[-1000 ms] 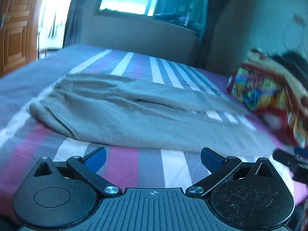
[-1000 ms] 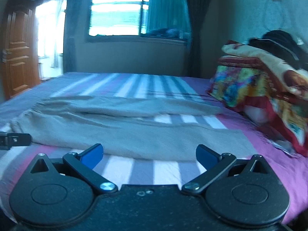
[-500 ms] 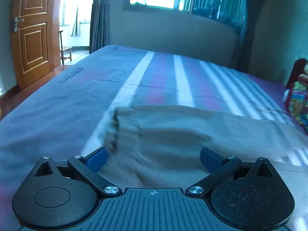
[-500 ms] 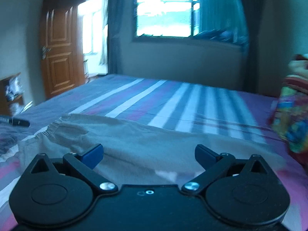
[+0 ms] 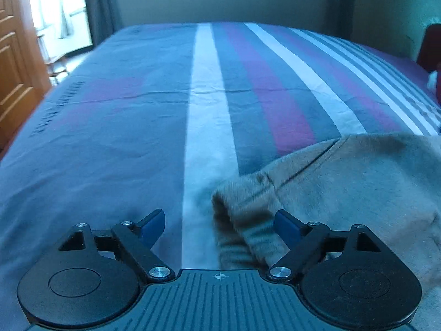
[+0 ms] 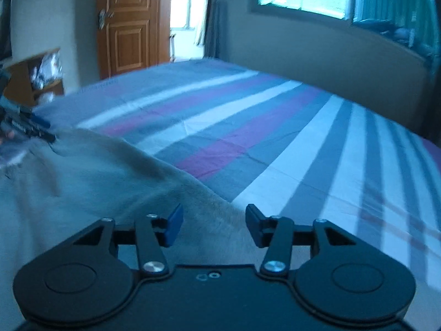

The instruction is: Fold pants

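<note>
Left tongs point(image 5: 219, 224) wide open around waistband of pants point(image 5: 344, 182); right tongs point(image 6: 214, 224) half-open over hem, holding nothing — shallow bite risks slipping, dragging fabric across bed point(image 5: 110, 138).

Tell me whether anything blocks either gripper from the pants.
Nothing visible does. The left gripper is open, with the gathered end of the pants already between its fingers. The right gripper is open right over the pants' edge. Only bare striped bedsheet lies around them.
</note>
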A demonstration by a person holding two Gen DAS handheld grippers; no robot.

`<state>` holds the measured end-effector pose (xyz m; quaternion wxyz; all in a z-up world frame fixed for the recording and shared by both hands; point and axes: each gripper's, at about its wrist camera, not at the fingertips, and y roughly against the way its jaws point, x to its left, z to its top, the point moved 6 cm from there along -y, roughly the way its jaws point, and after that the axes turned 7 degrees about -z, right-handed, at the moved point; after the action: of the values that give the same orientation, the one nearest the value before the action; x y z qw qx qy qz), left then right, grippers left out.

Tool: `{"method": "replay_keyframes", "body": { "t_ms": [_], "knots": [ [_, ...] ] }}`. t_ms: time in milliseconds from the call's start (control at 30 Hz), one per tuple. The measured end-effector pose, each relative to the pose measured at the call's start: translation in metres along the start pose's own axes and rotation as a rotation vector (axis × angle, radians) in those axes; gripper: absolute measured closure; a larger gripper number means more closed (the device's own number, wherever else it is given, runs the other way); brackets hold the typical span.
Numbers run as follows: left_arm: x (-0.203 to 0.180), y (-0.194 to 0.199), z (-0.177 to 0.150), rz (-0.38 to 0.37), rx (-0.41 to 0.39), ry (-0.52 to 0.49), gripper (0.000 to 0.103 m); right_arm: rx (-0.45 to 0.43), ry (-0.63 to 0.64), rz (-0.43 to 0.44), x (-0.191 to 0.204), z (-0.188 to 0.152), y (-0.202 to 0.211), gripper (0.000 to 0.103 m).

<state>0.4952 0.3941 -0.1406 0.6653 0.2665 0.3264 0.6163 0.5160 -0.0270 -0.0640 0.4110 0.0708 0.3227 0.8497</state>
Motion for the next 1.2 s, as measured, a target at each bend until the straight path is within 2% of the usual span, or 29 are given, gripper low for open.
{"method": "replay_keyframes", "body": {
  "t_ms": [67, 133, 200, 300, 400, 467, 500, 533, 567, 600, 633, 700, 800, 933, 1000, 1100, 1200],
  "knots": [
    [0.005, -0.009, 0.001, -0.034, 0.030, -0.001, 0.017, 0.031, 0.037, 0.013, -0.001, 0.001, -0.022, 0.039],
    [0.013, -0.021, 0.005, -0.081, 0.063, 0.032, 0.013, 0.069, 0.069, 0.026, -0.004, 0.000, -0.041, 0.038],
    [0.017, -0.027, 0.008, -0.121, 0.069, 0.048, 0.013, 0.115, 0.060, 0.087, -0.007, 0.002, -0.058, 0.038],
    [0.018, -0.031, 0.011, -0.185, 0.055, 0.060, 0.013, 0.152, 0.036, 0.207, -0.007, 0.003, -0.066, 0.039],
    [0.015, -0.037, 0.008, -0.232, 0.033, 0.078, 0.016, 0.194, 0.085, 0.222, -0.001, 0.003, -0.076, 0.041],
    [0.009, -0.040, 0.002, -0.215, 0.045, 0.041, 0.023, 0.228, 0.116, 0.221, 0.004, 0.000, -0.081, 0.044],
    [0.005, -0.042, 0.002, -0.199, 0.053, 0.012, 0.031, 0.233, 0.125, 0.233, 0.007, -0.001, -0.080, 0.063],
    [-0.001, -0.042, 0.003, -0.191, 0.060, -0.013, 0.048, 0.230, 0.127, 0.244, 0.011, 0.000, -0.077, 0.075],
    [-0.006, -0.042, 0.005, -0.196, 0.063, -0.032, 0.057, 0.222, 0.139, 0.231, 0.013, 0.000, -0.075, 0.093],
    [-0.012, -0.041, 0.008, -0.191, 0.063, -0.051, 0.079, 0.209, 0.161, 0.210, 0.015, 0.000, -0.074, 0.097],
    [-0.021, -0.038, 0.010, -0.197, 0.057, -0.073, 0.085, 0.195, 0.184, 0.189, 0.018, -0.001, -0.070, 0.098],
    [-0.033, -0.026, 0.010, -0.144, 0.008, -0.143, 0.086, 0.167, 0.206, 0.147, 0.021, -0.003, -0.062, 0.099],
    [-0.037, 0.017, 0.007, -0.152, -0.134, -0.172, 0.086, 0.085, 0.185, 0.104, 0.022, 0.005, -0.029, 0.100],
    [-0.044, 0.098, -0.010, -0.215, -0.309, -0.179, 0.086, -0.063, 0.179, 0.098, 0.028, 0.010, 0.060, 0.100],
    [-0.057, 0.133, -0.027, -0.230, -0.347, -0.195, 0.086, -0.119, 0.217, 0.085, 0.040, 0.002, 0.111, 0.100],
    [-0.078, 0.171, -0.066, -0.210, -0.349, -0.254, 0.086, -0.168, 0.262, 0.057, 0.066, -0.023, 0.178, 0.100],
    [-0.094, 0.187, -0.114, -0.172, -0.294, -0.266, 0.086, -0.161, 0.241, 0.049, 0.096, -0.063, 0.225, 0.099]
  ]
}}
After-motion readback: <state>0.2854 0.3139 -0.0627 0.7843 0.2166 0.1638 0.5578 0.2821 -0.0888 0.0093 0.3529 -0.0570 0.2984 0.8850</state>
